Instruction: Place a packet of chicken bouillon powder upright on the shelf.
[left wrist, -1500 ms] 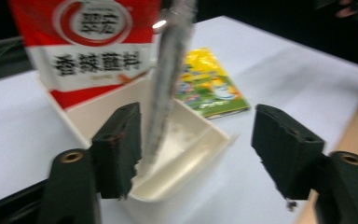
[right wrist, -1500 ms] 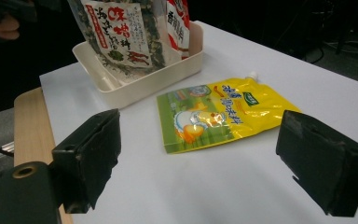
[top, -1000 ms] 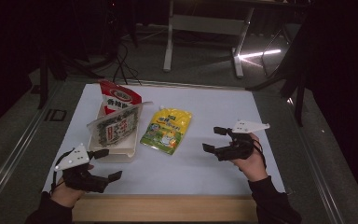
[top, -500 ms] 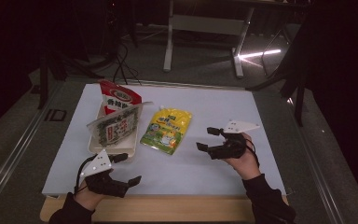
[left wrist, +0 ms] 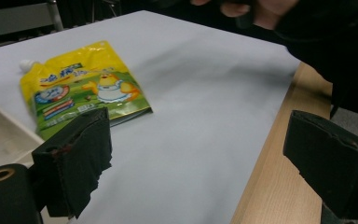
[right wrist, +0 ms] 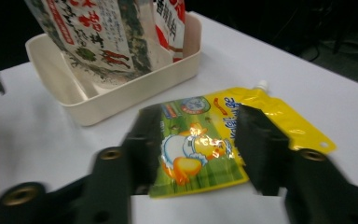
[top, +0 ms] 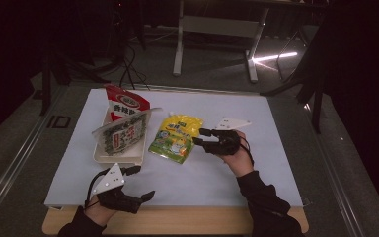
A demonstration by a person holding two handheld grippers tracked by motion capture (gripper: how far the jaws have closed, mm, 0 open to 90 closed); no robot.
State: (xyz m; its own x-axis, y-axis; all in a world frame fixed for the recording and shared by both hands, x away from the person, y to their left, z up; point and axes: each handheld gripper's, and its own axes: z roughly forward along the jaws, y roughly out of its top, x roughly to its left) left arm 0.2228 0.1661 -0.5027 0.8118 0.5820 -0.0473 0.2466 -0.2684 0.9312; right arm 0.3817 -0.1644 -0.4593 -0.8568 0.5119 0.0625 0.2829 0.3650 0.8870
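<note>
Pouch (top: pixel 175 137), yellow, spouted, flat on white mat just beside tray (top: pixel 119 158) holding two upright packets (top: pixel 123 131). Right gripper (top: pixel 201 137) at pouch's edge, jaws spread, empty. Left gripper (top: pixel 142 183) near table's front edge, jaws wide, empty. Step, by judgement: approach for pickup. Next: straddle pouch edge, close.

On the grey floor strip left of the worktop (top: pixel 276 163) we read the white letters "ID" (top: pixel 58 121). The red packet (top: pixel 126 102) in the cream tray (top: pixel 121 158) carries white Chinese characters on a green oval, too small for us to make out. The green-and-white packet (top: pixel 121 134) leaning in front of it bears red and dark characters we cannot read. The yellow spouted pouch (right wrist: pixel 205 140) shows blue characters, a round emblem and a cartoon chick, none legible.
</note>
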